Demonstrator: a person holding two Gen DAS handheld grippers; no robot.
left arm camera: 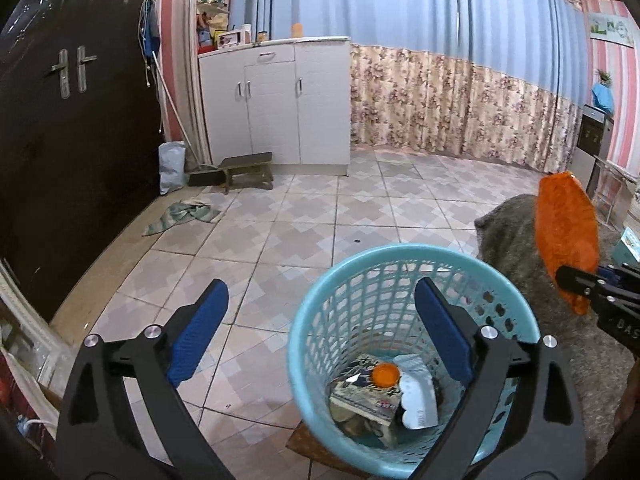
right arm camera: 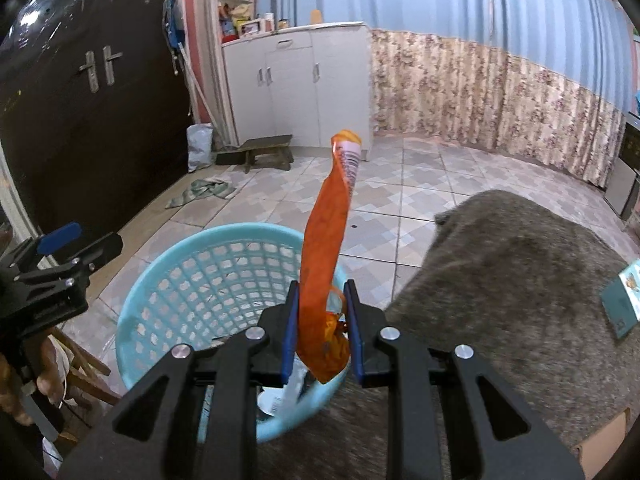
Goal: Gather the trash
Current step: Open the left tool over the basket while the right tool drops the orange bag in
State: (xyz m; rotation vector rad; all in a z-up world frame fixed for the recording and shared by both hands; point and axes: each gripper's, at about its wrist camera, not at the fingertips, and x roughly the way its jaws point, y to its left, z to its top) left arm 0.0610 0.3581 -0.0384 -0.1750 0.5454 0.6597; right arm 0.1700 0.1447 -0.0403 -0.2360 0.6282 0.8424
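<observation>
Right wrist view: the right gripper (right arm camera: 320,320) is clamped on an orange wrapper (right arm camera: 325,248), pinching its crumpled lower end between the blue pads (right arm camera: 289,332).
Wrapper: a long, thin, twisted strip, orange with a pale barcode panel near the top; its long axis runs up and away from the jaws, leaning slightly right.
Key relation: the wrapper sits above the near-right rim of the bin (right arm camera: 132,312), so the bin's opening lies below and to the left of the gripper; my guess is a short move left and then letting go would drop it inside.
Risk: the strip is light and stands tall, so it may tip over the rim rather than fall straight.
Left gripper (left arm camera: 320,328): spread wide and holding nothing, hanging over the bin's left side; the right gripper is the one carrying the trash.
Bin contents: in the left wrist view, the bin (left arm camera: 316,308) already holds a printed carton (left arm camera: 366,394), an orange cap (left arm camera: 385,375) and white paper (left arm camera: 418,400).
Right of the bin: a grey cloth-covered surface (right arm camera: 520,280), with a teal box (right arm camera: 624,304) on its far right.
Beyond the bin: tiled floor (left arm camera: 288,216), a rag (left arm camera: 180,216), a small stool (left arm camera: 248,170) and white cabinets (left arm camera: 276,100).
</observation>
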